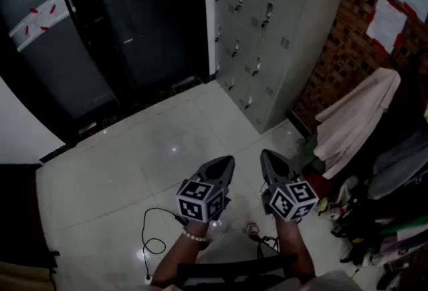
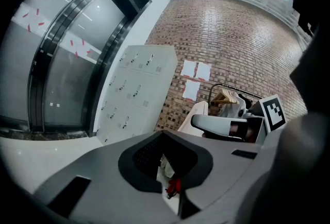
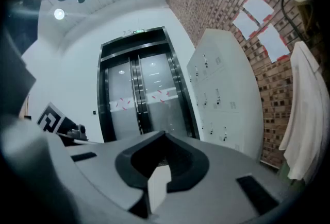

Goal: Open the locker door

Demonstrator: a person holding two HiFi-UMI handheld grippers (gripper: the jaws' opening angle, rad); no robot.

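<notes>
Your left gripper [image 1: 229, 161] and right gripper [image 1: 263, 154] — both clenched, empty — over glossy tiled floor [image 1: 154, 149]; boxy grey metal locker [image 1: 267, 29] well apart, doors shut.

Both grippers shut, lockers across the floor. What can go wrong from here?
1. The left gripper and right gripper both have their jaws together and hold nothing. They need to open before reaching a handle, or they will only bump it.
2. A loose cable lies on the floor near the person's feet, so it could trip or snag them on the walk in.
3. The locker has many look-alike doors with small handles, so a wrong pick or a slipped grip seems plausible.
</notes>
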